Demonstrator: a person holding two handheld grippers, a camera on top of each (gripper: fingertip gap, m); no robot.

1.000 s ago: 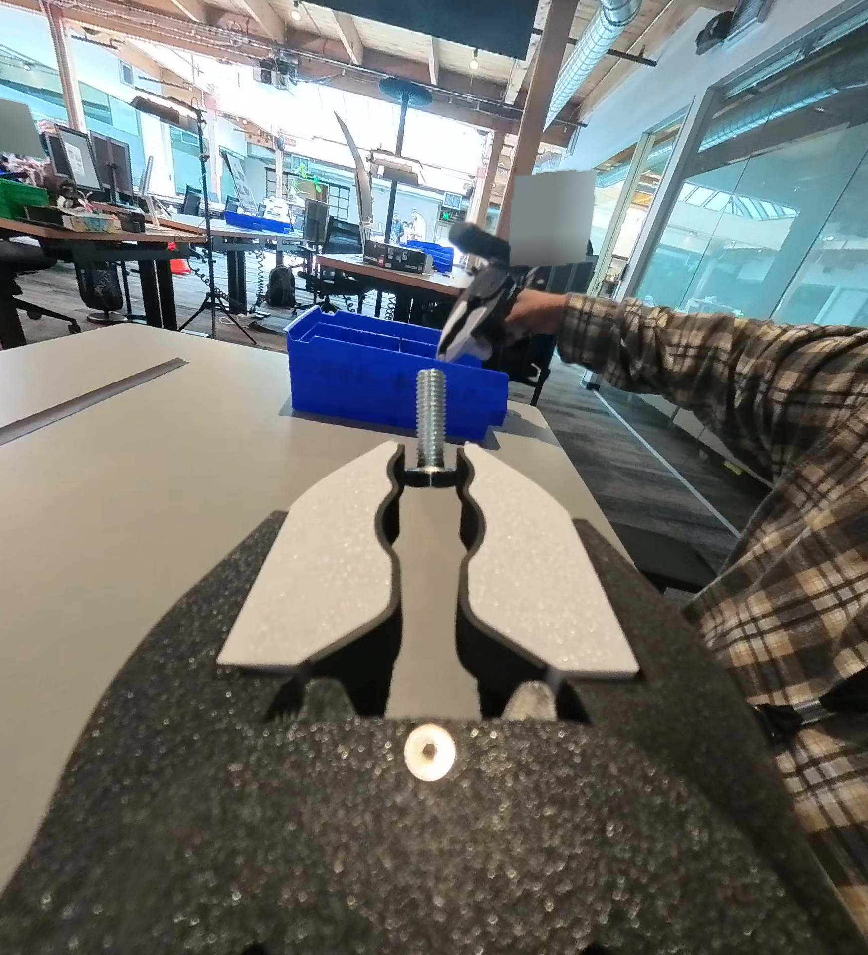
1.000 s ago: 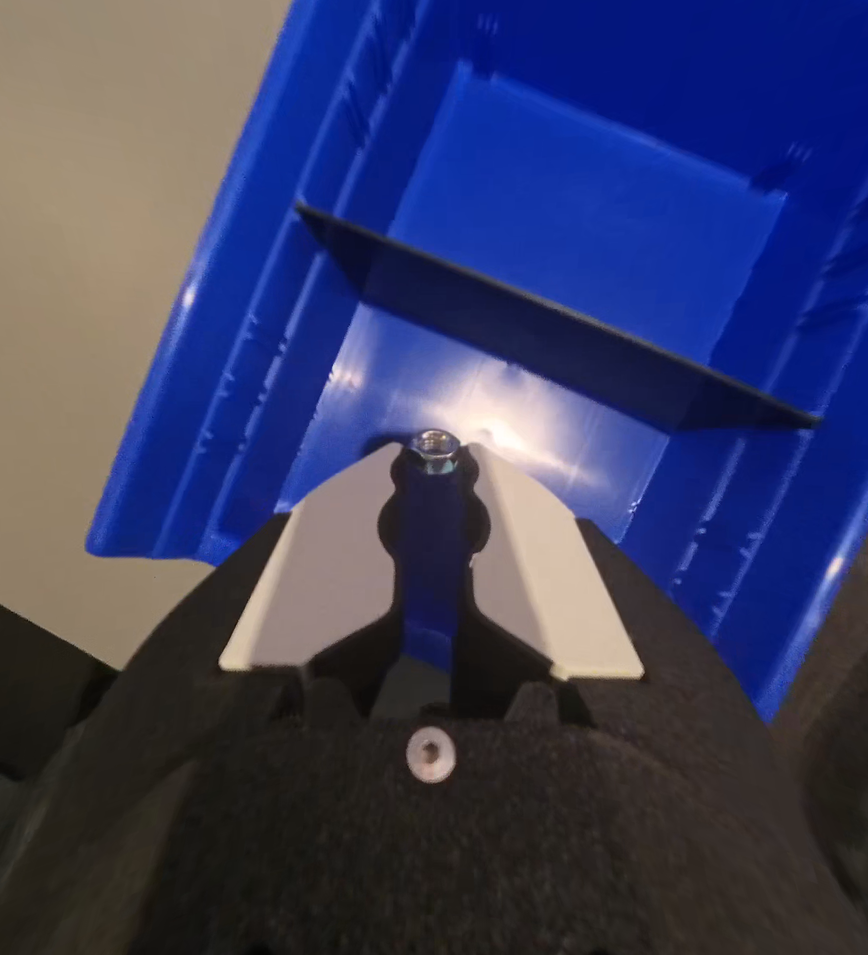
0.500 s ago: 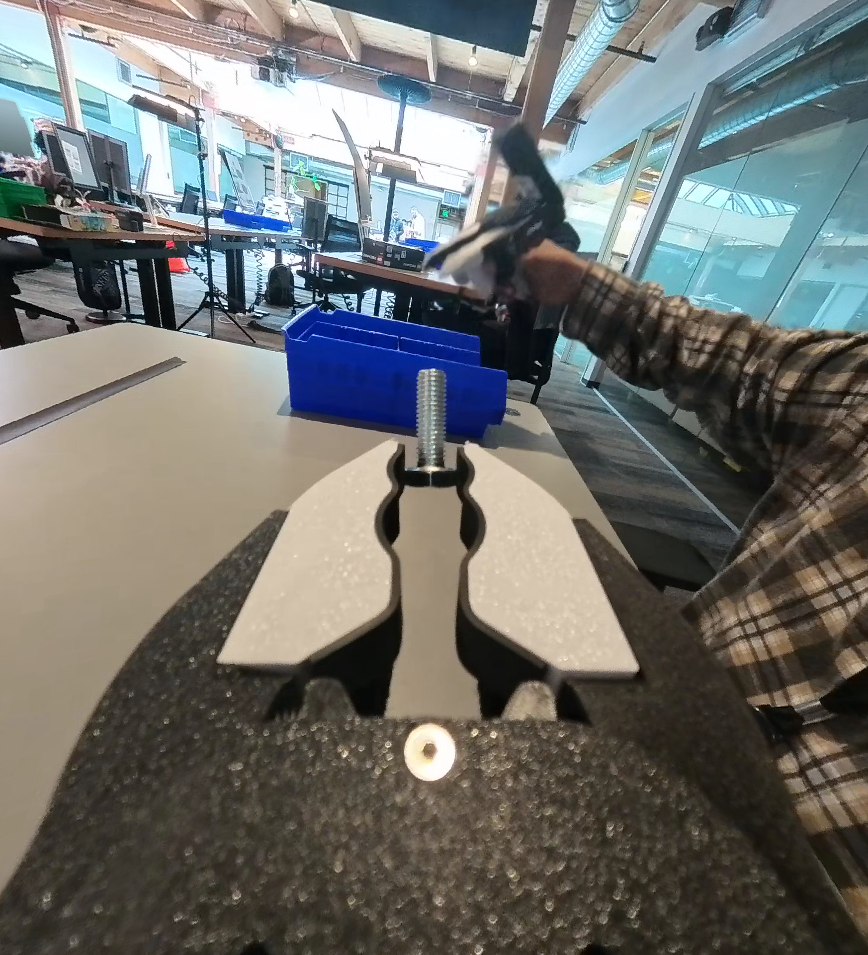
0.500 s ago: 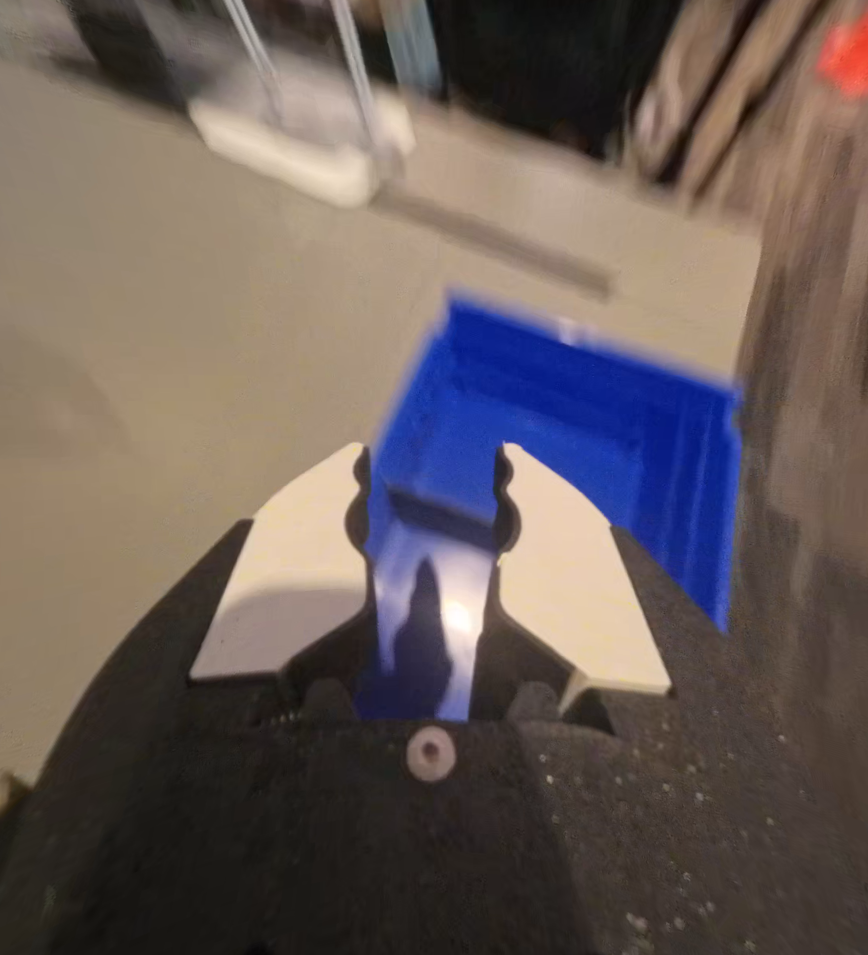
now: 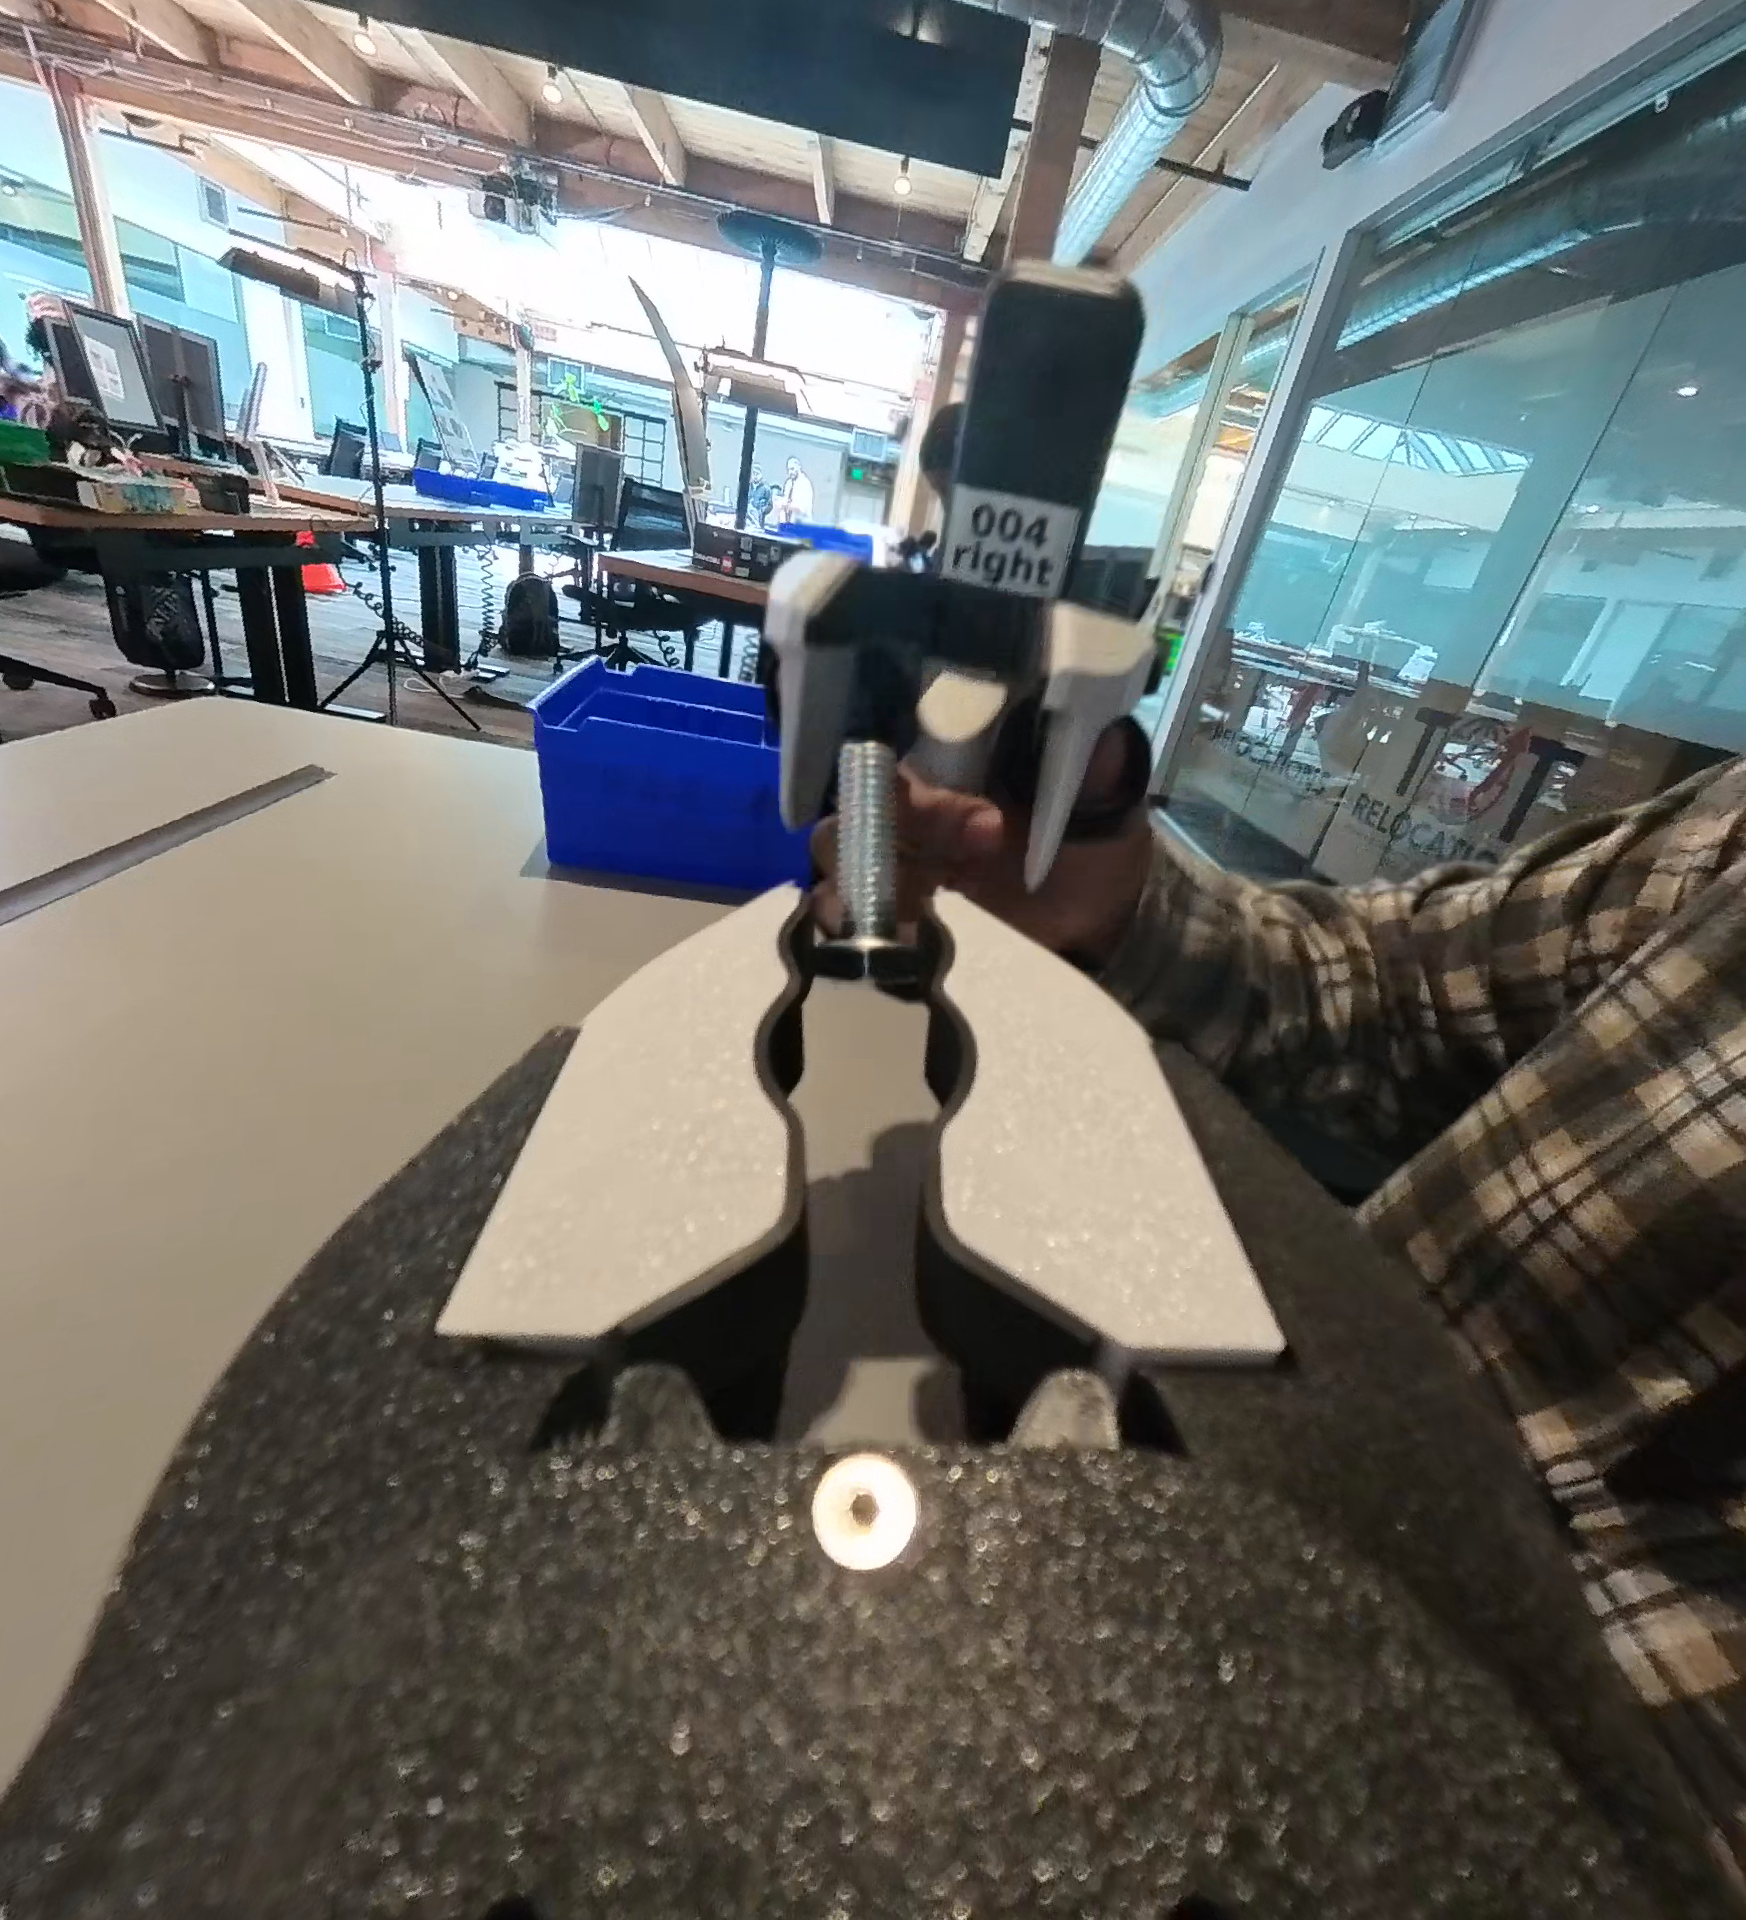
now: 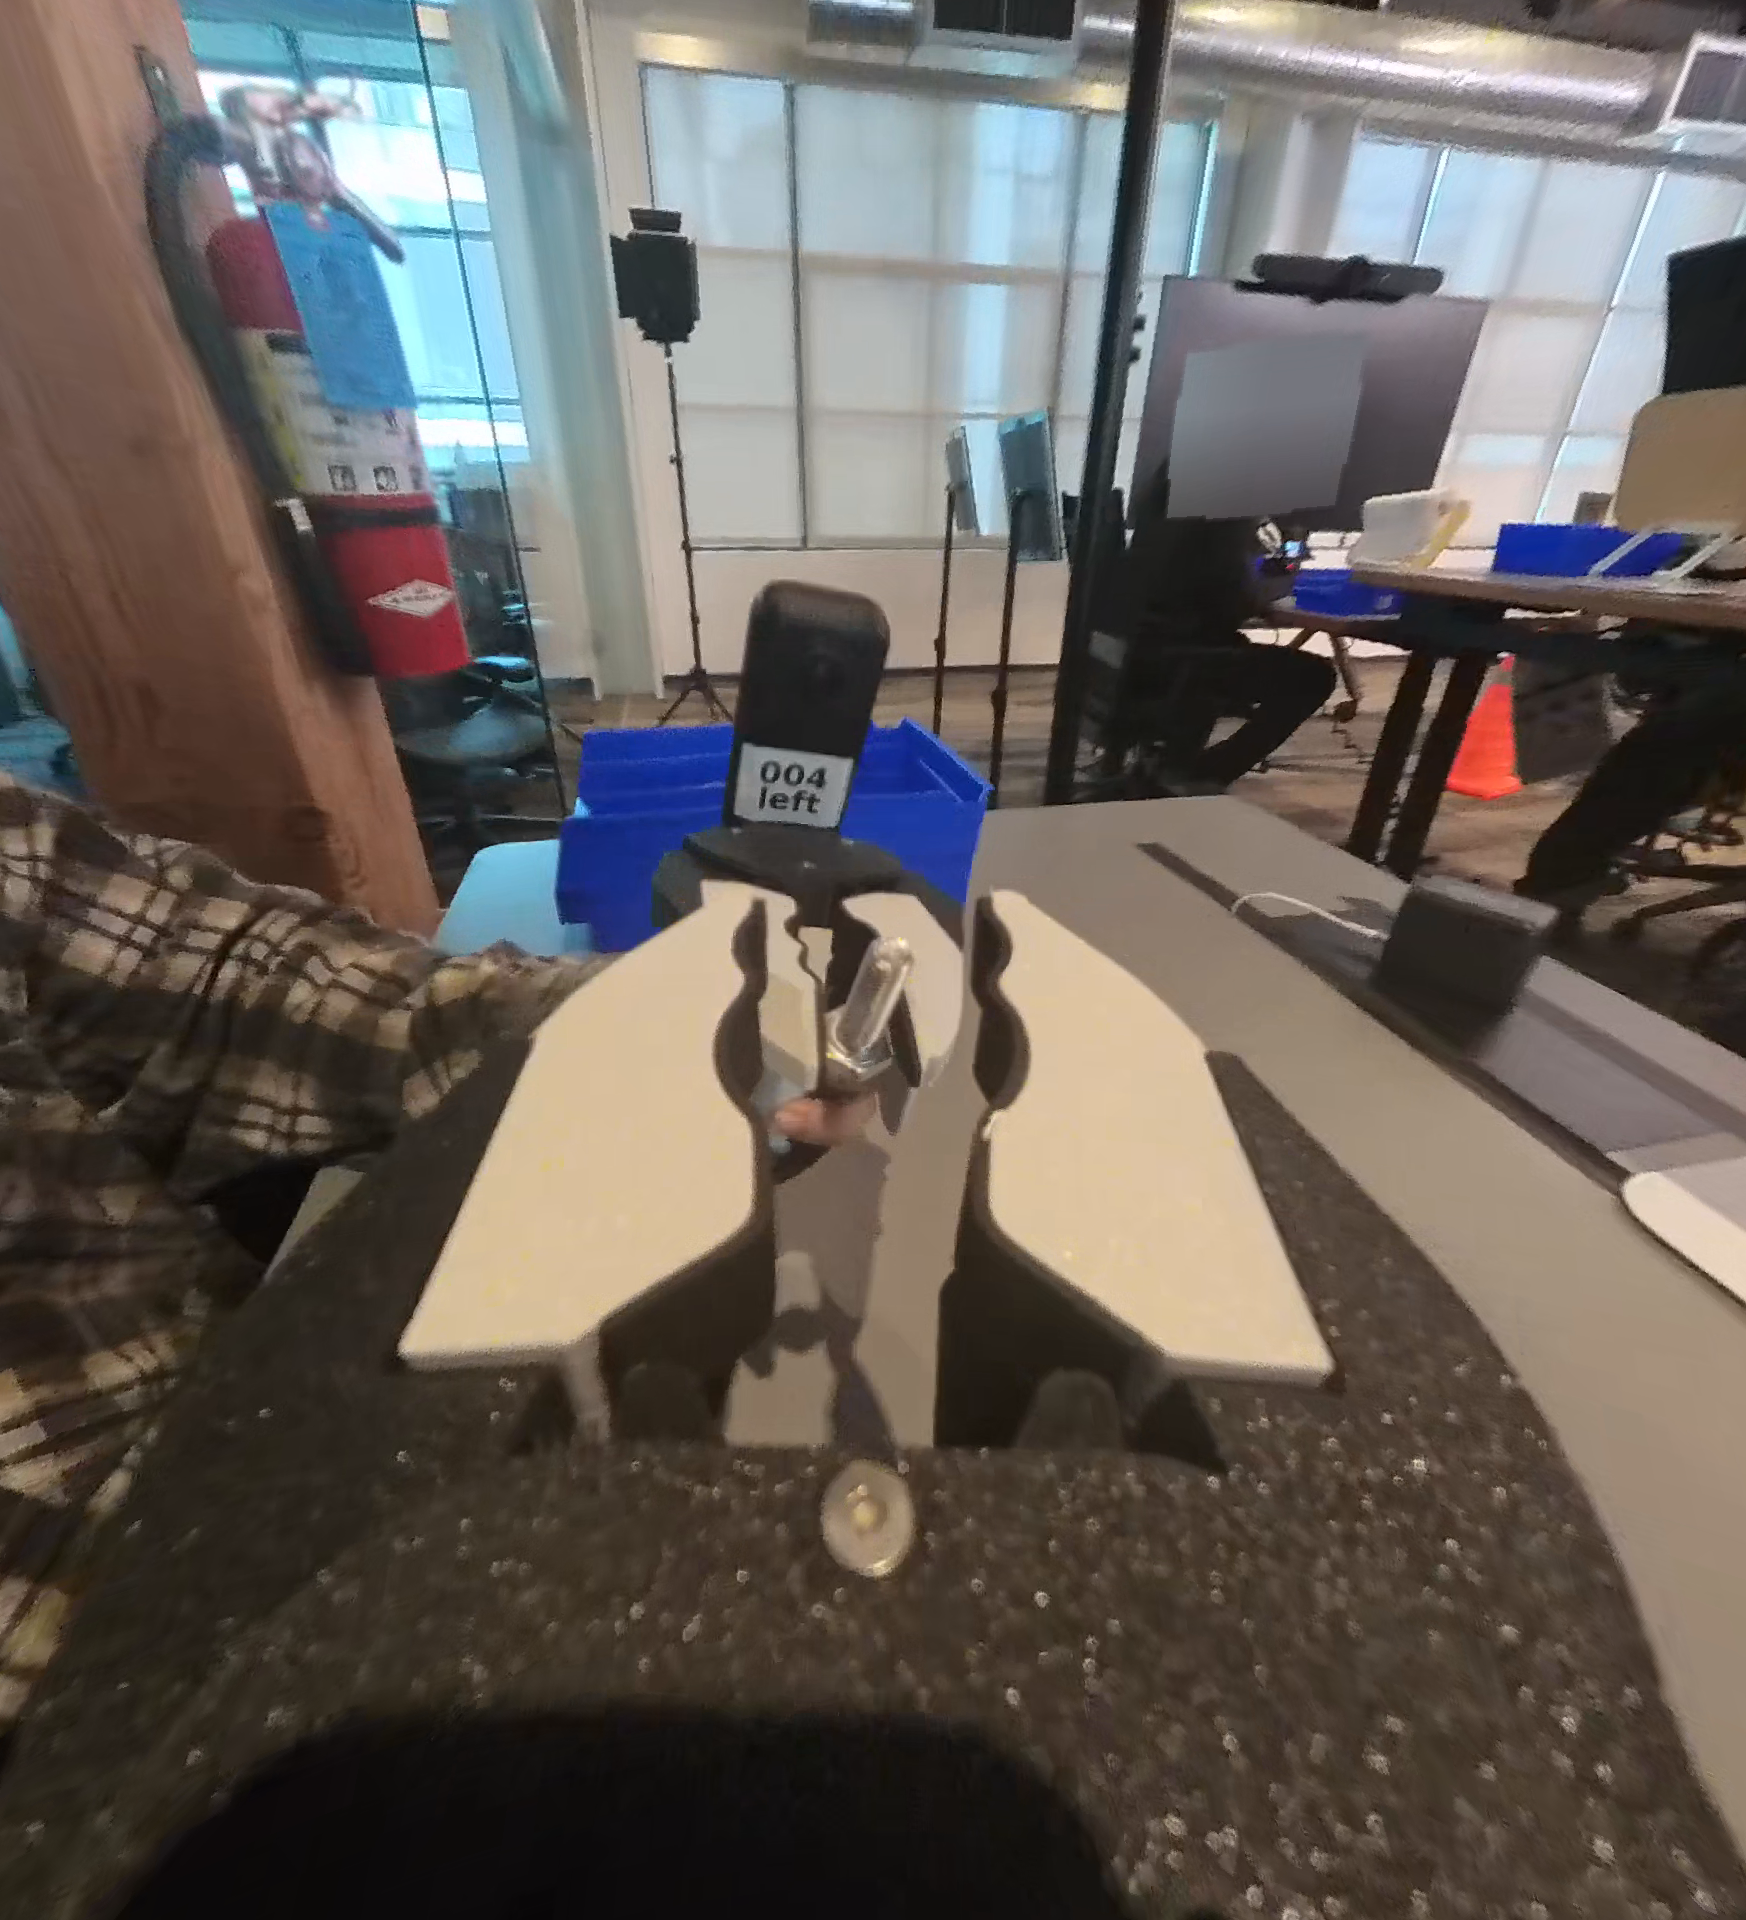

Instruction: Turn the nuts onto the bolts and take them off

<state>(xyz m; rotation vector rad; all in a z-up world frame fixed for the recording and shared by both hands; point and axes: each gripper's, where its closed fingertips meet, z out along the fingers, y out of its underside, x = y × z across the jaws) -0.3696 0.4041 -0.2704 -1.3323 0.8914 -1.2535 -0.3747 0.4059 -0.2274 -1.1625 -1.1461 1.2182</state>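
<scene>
Blue bin (image 5: pixel 661 790); silver bolt (image 5: pixel 864 831); plaid sleeve (image 5: pixel 1471 1039); grey table (image 5: pixel 173 987).

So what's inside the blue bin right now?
Only the blue bin's upper inner walls and a divider ledge show in the left wrist view; its floor is hidden by the front wall, and the right gripper covers its right end.

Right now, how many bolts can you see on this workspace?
1. The bolt stands upright, its head clamped in the left gripper, with the open right gripper around its thread. More may lie hidden inside the blue bin.
</scene>
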